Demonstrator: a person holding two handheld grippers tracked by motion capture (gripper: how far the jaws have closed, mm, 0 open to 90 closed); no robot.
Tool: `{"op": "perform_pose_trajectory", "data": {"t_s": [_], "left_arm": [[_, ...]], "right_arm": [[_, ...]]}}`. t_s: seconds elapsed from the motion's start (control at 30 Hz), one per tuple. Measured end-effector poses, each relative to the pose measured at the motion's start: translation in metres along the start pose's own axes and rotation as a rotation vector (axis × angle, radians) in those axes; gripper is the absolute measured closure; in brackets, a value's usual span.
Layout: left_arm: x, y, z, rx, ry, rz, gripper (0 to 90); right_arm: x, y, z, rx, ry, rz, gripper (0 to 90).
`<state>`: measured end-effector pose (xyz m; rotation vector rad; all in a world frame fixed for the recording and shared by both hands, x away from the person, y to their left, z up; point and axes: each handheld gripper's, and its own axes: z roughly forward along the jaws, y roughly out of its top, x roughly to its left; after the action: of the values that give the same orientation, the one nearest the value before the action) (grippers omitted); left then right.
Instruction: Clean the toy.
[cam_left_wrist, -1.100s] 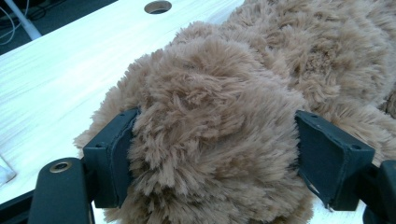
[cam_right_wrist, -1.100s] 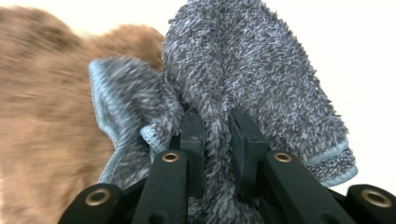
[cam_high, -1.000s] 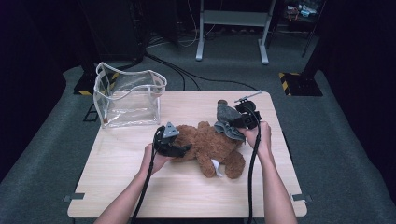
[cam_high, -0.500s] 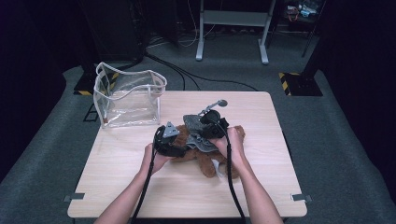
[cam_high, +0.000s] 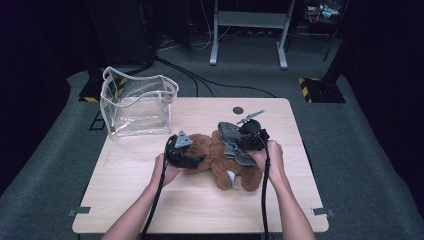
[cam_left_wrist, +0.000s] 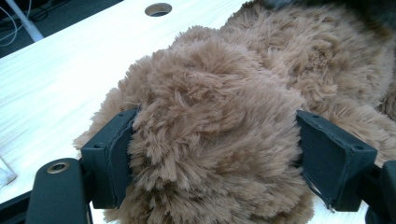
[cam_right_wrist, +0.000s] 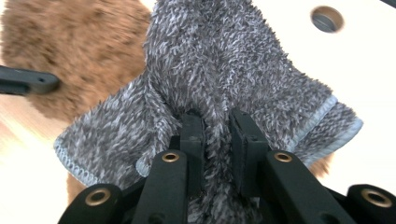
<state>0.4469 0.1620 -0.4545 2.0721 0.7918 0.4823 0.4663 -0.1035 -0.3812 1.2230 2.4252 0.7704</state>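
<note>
A brown plush bear (cam_high: 216, 159) lies at the middle of the wooden table (cam_high: 150, 200). My left gripper (cam_high: 196, 161) is shut on the bear's left end; in the left gripper view both pads (cam_left_wrist: 116, 158) press into the bear's fur (cam_left_wrist: 215, 116). A grey fluffy cloth (cam_high: 231, 141) is draped over the bear's right part. My right gripper (cam_high: 244, 144) is shut on a fold of this cloth (cam_right_wrist: 233, 60), its jaws (cam_right_wrist: 215, 140) nearly together around the fabric. Brown fur (cam_right_wrist: 79, 46) shows beyond the cloth.
A clear plastic bag (cam_high: 137, 105) with a white rim stands open at the table's back left. A round hole (cam_high: 238, 110) sits near the back edge. A white tag (cam_high: 231, 179) hangs from the bear. Bare wood lies along the front.
My right gripper carried the grey cloth left over the bear, then came back to the right and slightly nearer. The left gripper and the bear's left end stayed put.
</note>
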Motion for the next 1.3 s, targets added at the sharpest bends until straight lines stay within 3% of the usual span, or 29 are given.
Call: {"op": "perform_pose_trajectory", "data": {"t_s": [0.2,0.37,0.47,0.5,0.57,0.7,0.83,0.87,1.0,1.17,1.3], "left_arm": [[0.001,0.000,0.000,0.001,0.001,-0.001,19.9],[0.001,0.001,0.000,0.007,-0.002,-0.005,19.8],[0.001,0.000,0.000,0.004,0.002,-0.010,19.8],[0.002,0.000,-0.001,0.008,-0.002,-0.010,19.7],[0.001,0.000,0.000,0.000,0.002,-0.014,19.7],[0.001,0.000,0.001,0.001,0.002,-0.015,19.3],[0.002,0.001,0.001,0.005,0.001,-0.014,19.0],[0.001,0.001,0.001,0.004,0.002,-0.016,18.8],[0.002,0.000,0.001,0.002,0.003,-0.019,18.8],[0.002,0.001,0.001,0.006,0.000,-0.011,18.9],[0.001,0.001,0.001,-0.004,0.001,-0.021,19.0]], "right_arm": [[-0.017,-0.014,-0.007,0.013,-0.042,0.049,76.8],[-0.019,-0.015,-0.012,0.038,-0.116,0.042,76.7],[-0.017,-0.009,-0.020,-0.017,-0.100,0.024,76.7],[-0.008,-0.001,-0.025,-0.063,-0.056,0.029,76.7],[-0.004,0.002,-0.026,-0.075,-0.041,0.025,76.7],[0.023,0.018,-0.016,-0.096,-0.010,-0.069,76.5],[0.049,0.032,0.006,-0.085,0.034,-0.142,76.4],[0.059,0.035,0.019,-0.058,0.046,-0.159,76.3],[0.063,0.035,0.032,-0.015,0.037,-0.176,76.5],[0.047,0.025,0.025,-0.024,0.018,-0.125,76.6],[0.033,0.015,0.016,-0.030,-0.005,-0.116,76.7]]}}
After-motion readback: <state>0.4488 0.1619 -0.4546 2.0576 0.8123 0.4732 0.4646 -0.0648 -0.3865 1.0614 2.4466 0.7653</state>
